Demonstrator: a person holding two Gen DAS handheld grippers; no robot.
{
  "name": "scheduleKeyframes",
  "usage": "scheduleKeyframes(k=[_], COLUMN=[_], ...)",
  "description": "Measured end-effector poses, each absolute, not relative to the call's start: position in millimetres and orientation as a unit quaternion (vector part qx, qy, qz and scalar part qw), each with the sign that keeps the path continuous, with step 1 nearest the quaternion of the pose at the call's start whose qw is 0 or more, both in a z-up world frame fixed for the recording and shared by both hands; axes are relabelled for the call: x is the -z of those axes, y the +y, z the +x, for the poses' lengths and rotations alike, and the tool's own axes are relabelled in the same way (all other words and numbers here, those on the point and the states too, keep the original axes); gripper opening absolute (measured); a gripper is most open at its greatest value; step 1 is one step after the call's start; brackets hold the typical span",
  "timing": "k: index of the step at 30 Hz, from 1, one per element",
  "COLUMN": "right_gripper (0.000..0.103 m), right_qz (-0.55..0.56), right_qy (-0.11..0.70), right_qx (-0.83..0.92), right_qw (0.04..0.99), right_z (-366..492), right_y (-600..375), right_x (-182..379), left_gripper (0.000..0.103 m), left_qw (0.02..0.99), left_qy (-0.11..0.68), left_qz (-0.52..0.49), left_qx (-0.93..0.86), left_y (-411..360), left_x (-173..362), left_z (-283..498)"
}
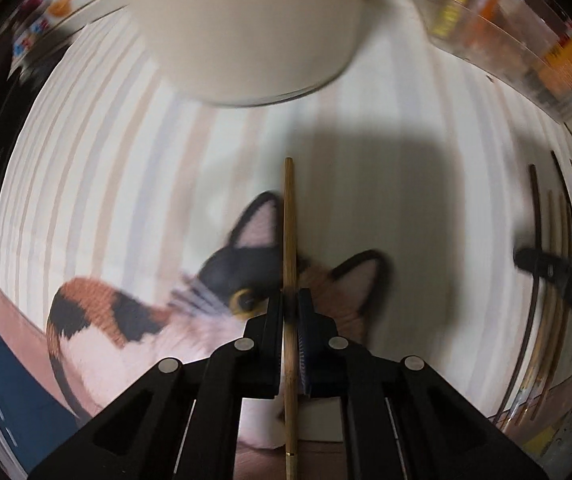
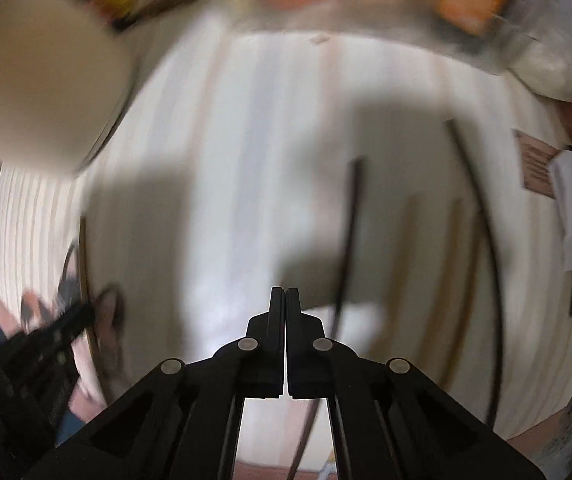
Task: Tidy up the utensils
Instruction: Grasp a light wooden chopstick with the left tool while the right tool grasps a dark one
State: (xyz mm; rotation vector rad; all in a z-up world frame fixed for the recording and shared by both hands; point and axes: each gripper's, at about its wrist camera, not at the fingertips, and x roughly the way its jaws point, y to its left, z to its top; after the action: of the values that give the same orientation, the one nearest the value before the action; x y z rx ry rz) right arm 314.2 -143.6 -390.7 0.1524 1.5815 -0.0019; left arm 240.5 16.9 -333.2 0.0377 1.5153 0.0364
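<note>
Left wrist view: the left gripper [image 1: 290,300] is clenched on a slim, light-brown bamboo chopstick [image 1: 289,240] near mid-length, over the striped cat-print mat [image 1: 106,184]. It looks light, stiff and smooth, so it may pivot; a mid-shaft grip seems best. Right gripper [image 2: 285,296] is closed, grasping nothing, beside a dark chopstick [image 2: 349,232].

A home dining table: striped cat-print mat [image 1: 134,208], cream mug [image 1: 246,28], chopsticks [image 1: 557,280], food packets [image 1: 525,32].
</note>
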Motion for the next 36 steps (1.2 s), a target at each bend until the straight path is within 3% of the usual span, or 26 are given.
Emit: scheduleKeyframes(k=[5, 7, 9, 13, 16, 18, 27, 36], right_gripper=[0.003, 0.010, 0.025, 0.027, 0.023, 0.007, 0.006, 0.007], right_qz=[0.096, 0.109, 0.103, 0.081, 0.056, 0.039, 0.001, -0.016], right_qy=[0.684, 0.684, 0.693, 0.719, 0.714, 0.709, 0.738, 0.750], right_qx=[0.024, 0.044, 0.054, 0.053, 0.058, 0.067, -0.028, -0.024], right_qw=[0.723, 0.720, 0.711, 0.689, 0.696, 0.701, 0.674, 0.660], right_z=[312.1, 321.0, 331.2, 339.1, 339.2, 334.8, 298.6, 320.1], right_y=[-156.5, -172.6, -179.7, -178.1, -166.8, -159.9, -88.7, -64.3], right_x=[372.3, 372.1, 378.9, 402.7, 403.4, 401.2, 399.7, 395.8], left_gripper=[0.005, 0.005, 0.005, 0.005, 0.005, 0.005, 0.008, 0.009], left_qw=[0.724, 0.726, 0.727, 0.728, 0.728, 0.727, 0.713, 0.710], left_qy=[0.689, 0.687, 0.686, 0.685, 0.685, 0.686, 0.697, 0.702], left_qz=[-0.009, -0.011, -0.015, -0.017, -0.019, -0.024, -0.078, -0.058], left_qx=[-0.023, -0.024, -0.026, -0.026, -0.025, -0.023, 0.012, 0.015], left_y=[41.6, 43.6, 44.1, 46.0, 50.7, 53.9, 83.6, 84.6], left_x=[329.8, 330.6, 330.3, 329.0, 333.5, 333.7, 329.9, 330.5], left_z=[235.8, 234.9, 240.2, 240.3, 255.2, 254.3, 268.5, 275.6])
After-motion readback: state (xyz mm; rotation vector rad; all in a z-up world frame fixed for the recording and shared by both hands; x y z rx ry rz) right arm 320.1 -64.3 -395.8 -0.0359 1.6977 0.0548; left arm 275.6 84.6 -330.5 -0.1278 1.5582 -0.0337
